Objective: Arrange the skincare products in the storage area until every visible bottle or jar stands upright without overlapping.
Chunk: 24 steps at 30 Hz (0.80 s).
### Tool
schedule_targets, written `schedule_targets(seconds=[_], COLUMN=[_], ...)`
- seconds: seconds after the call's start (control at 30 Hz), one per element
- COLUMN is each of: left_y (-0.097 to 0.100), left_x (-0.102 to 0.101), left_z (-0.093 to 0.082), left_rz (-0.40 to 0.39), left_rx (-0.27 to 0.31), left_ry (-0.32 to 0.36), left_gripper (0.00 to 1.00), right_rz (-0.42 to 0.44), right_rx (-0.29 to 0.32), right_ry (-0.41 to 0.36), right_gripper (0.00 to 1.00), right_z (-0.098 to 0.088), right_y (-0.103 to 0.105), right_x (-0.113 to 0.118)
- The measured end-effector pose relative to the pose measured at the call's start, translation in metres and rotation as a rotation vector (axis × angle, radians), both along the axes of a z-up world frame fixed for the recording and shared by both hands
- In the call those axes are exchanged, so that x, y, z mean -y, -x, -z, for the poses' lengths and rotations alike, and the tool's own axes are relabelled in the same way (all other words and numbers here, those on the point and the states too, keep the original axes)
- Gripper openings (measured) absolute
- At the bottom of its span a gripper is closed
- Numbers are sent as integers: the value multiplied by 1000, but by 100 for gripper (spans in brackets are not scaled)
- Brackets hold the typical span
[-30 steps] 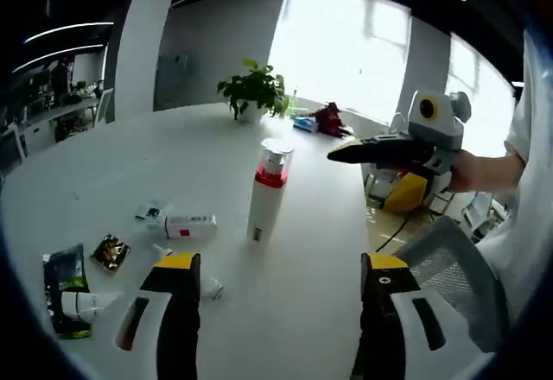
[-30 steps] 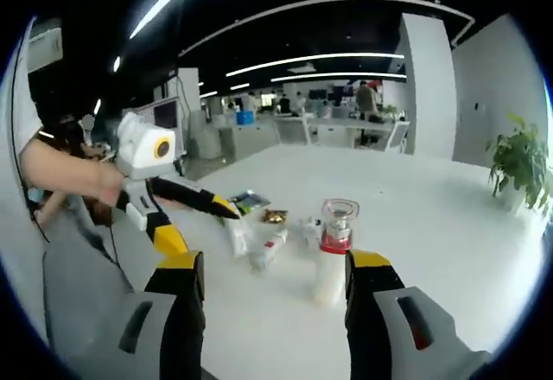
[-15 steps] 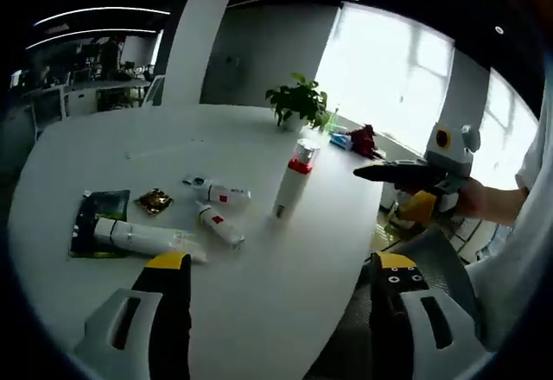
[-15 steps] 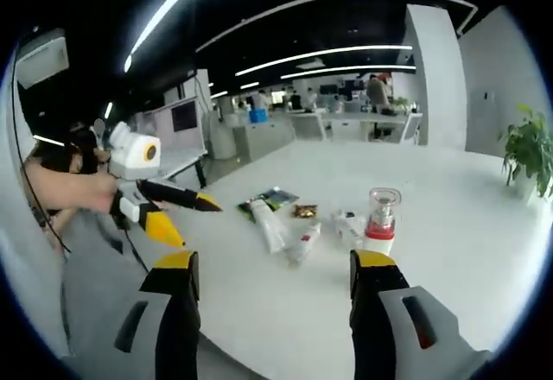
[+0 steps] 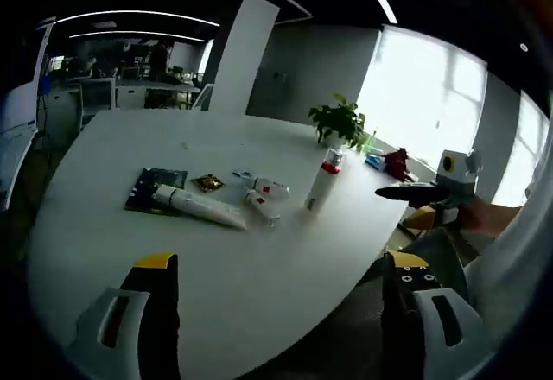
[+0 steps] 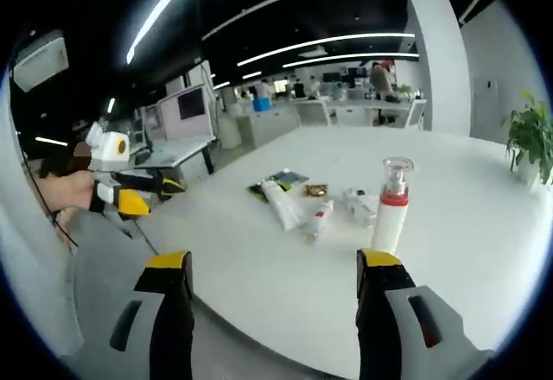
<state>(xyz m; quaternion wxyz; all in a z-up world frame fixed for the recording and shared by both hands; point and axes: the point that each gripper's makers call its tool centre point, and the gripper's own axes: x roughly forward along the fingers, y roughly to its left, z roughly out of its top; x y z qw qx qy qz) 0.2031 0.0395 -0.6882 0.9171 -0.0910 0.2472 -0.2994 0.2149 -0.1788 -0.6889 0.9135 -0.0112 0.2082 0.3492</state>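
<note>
We look along the left gripper point(image 5: 281, 268), and its two jaws stand wide apart with nothing between them, cut off at the bottom of the left gripper view. The right gripper point(image 6: 275, 263) shows the same in the right gripper view: jaws spread, empty, hanging off the near edge of the round white table point(image 5: 130, 224).

Much is hard to read from here. The small items are tiny and soft in both views, and we can't make out any label. A dark green packet point(image 5: 156, 190) lies flat, partly covered by a long white tube point(image 5: 199, 208) lying on its side across it. Next to them sits a small gold sachet point(image 5: 207, 182), and then two short white tubes point(image 5: 262, 199) with red marks, also lying down; there may be another little piece just behind them, but we cannot tell.

The one thing standing is the pump bottle point(image 6: 390, 207): white body, red collar, clear cap, upright, just beside the short tubes and apart from them.

Across the table the other gripper comes into each view, held in a hand point(image 6: 65, 192), its dark yellow-tipped jaws looking close together there. A potted plant point(image 5: 339, 123) stands at the far side near the bright window.
</note>
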Motion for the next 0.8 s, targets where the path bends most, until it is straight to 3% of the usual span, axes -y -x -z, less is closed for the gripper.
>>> schedule_targets(seconds=[0.17,0.33,0.43,0.57,0.8], left_y=[9,10,8,8,8], left_x=[0,-3,-7,-10,-8], left_z=[-10,1,3,0,1], left_rz=[-48,-38,-54,-83,-69], left_rx=[21,19,33,43,52], left_ry=[-10,-59,-50,-30,-50], left_gripper=[95,95,94,94,93], right_rz=[5,-4,-17,-53,-31], right_rx=[-8,5,-4,-21,-43], right_ry=[-42,-34,25,40,20], right_gripper=[86,96,96,99,99], right_z=[4,4,14,17,20], right_y=[1,0,3,7,6], right_x=[0,-2,-1,-7,-2])
